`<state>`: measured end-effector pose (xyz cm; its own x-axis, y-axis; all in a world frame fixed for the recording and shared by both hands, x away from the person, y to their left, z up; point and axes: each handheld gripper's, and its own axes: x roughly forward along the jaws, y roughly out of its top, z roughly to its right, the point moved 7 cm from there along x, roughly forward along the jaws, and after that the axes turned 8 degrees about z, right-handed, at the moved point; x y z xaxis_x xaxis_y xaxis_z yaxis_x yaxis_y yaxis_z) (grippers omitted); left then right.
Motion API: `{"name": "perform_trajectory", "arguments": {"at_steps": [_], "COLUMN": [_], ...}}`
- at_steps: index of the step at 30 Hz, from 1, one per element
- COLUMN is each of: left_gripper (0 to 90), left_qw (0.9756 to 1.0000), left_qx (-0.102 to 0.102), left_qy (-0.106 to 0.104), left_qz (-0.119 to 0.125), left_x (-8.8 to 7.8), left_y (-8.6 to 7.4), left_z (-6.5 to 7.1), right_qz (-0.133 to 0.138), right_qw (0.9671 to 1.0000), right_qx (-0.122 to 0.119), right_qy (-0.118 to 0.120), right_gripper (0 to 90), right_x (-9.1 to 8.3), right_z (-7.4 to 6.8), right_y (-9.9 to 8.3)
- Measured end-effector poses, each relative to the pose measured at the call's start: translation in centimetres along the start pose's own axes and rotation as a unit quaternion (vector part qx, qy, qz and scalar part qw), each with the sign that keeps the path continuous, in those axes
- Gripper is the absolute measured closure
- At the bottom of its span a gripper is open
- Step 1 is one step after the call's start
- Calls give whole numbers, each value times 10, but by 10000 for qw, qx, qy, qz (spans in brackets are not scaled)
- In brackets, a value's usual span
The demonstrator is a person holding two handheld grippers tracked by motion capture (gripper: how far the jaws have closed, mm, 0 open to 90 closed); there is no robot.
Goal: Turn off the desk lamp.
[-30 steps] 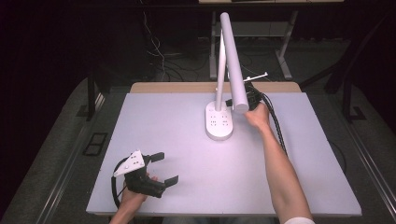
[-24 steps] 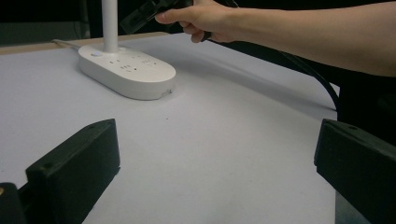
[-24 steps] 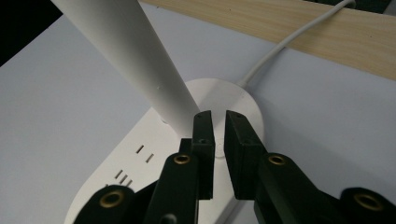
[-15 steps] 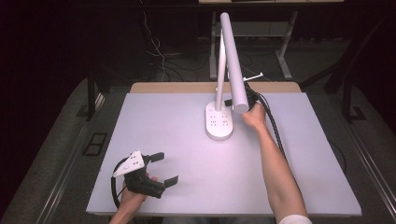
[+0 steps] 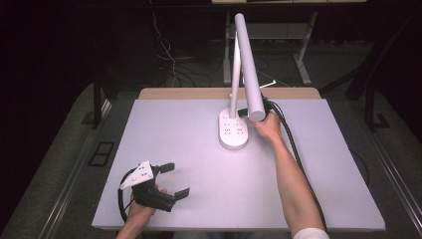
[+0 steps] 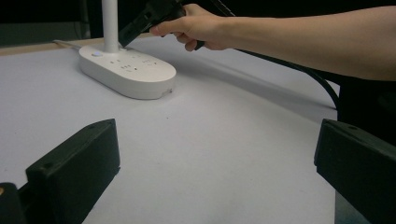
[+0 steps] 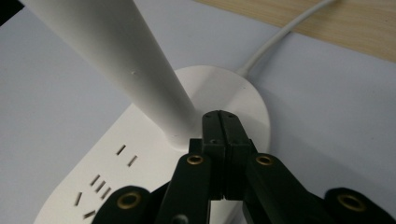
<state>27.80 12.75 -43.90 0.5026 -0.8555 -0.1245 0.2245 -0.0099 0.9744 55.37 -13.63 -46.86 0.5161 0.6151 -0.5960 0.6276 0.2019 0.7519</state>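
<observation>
A white desk lamp with a slim upright post and an oval socket base [image 5: 234, 130] stands near the bench's far edge, about midway along it. The right gripper [image 7: 223, 122] has its jaws pressed fully together, gripping nothing, tips poised over the base beside the post. Pushing off-centre there could tip the tall lamp or slide the base, straining its white cord [image 7: 280, 38]. The left gripper [image 5: 171, 179] rests by the near left corner, jaws wide apart and empty. No brand, label or writing is readable.
</observation>
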Motion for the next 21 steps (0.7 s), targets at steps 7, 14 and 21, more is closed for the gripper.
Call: {"name": "perform_trajectory", "arguments": {"at_steps": [7, 14, 21], "left_gripper": [0, 0, 0], "left_qw": [10000, 10000, 10000], "left_qx": [15, 27, 15], "left_qy": [32, 29, 43], "left_qz": [9, 14, 33], "left_x": [-1, -2, -3], "left_y": [1, 1, 1], "left_z": [-1, -1, -1], "right_qz": [87, 86, 136], "right_qw": [9997, 9999, 9998], "right_qx": [175, 116, 139], "right_qy": [151, 93, 88], "right_gripper": [900, 900, 900], "right_x": [1, 2, 2], "right_z": [3, 1, 2], "right_y": [-3, -3, -4]}}
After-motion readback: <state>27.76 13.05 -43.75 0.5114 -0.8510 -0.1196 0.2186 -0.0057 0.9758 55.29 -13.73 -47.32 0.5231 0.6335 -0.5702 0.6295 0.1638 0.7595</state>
